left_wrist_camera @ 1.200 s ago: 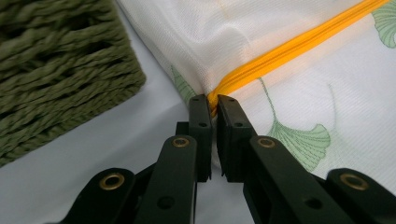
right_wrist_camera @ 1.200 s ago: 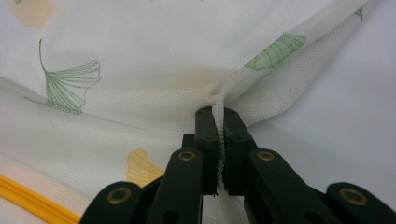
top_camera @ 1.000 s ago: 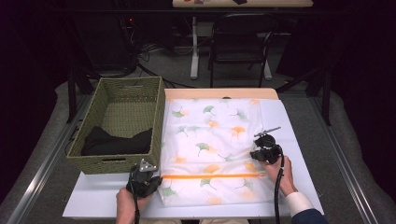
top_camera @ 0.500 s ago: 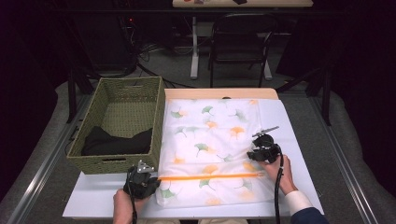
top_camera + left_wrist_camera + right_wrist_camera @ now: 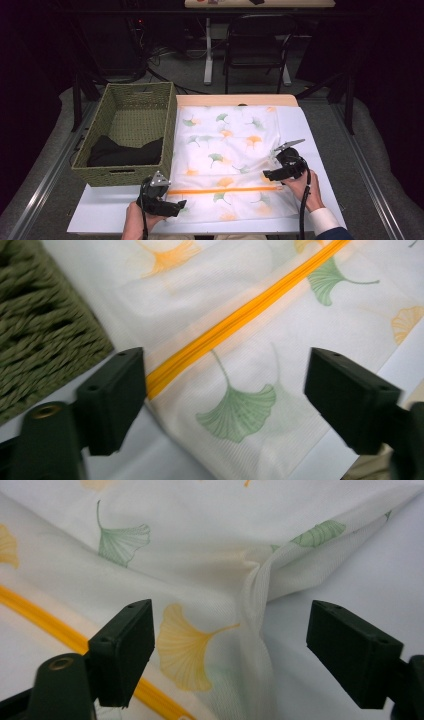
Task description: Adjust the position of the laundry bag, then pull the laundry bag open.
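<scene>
The left hand-held gripper (image 5: pixel 176 204) is a black, blocky tool with a grey three-cornered plate (image 5: pixel 159 180) on top and a thin black cable trailing from it toward the person, and its two matte black jaws are squared blocks with small screw holes and a brass-coloured fitting at the base of one. The right hand-held gripper (image 5: pixel 270 175) has the same black body, grey plate (image 5: pixel 288 145) and black cable (image 5: pixel 303 210). The right arm wears a dark blue jacket sleeve (image 5: pixel 334 234) over a white shirt cuff (image 5: pixel 322 220)
</scene>
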Demonstrator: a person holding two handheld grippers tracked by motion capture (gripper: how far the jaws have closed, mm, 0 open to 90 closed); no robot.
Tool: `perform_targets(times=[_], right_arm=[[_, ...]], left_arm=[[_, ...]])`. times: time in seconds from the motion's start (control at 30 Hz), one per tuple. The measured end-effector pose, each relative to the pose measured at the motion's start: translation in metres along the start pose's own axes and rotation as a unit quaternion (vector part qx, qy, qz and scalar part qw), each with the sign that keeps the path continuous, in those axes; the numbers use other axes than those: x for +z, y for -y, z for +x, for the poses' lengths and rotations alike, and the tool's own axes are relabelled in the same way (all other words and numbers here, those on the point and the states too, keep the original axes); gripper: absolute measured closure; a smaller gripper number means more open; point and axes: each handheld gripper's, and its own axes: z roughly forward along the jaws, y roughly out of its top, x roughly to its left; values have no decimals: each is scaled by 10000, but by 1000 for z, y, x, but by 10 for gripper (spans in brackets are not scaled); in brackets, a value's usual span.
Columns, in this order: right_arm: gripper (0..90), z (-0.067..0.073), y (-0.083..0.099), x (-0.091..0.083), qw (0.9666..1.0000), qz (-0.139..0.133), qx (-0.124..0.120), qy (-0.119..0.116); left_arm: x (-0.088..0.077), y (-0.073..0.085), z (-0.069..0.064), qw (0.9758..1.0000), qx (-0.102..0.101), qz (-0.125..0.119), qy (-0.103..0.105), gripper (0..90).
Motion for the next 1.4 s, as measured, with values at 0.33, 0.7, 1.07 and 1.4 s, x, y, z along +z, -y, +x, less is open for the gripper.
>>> perform_targets(times=[0.33,0.7,1.07,1.4], right_arm=[[47,-2,23,-21,9999,129,50,-71],[0,-3,35,-26,9995,240,113,-168],[106,-2,59,-39,9992,259,105,-289],[318,-12,65,-44,9992,85,288,-256]], left_arm=[[9,-7,-11,9992,288,250,102,99],[11,-9,-14,9989,335,266,175,81],[26,-26,-26,9963,720,354,305,46],[34,-32,-30,9951,856,389,308,59]])
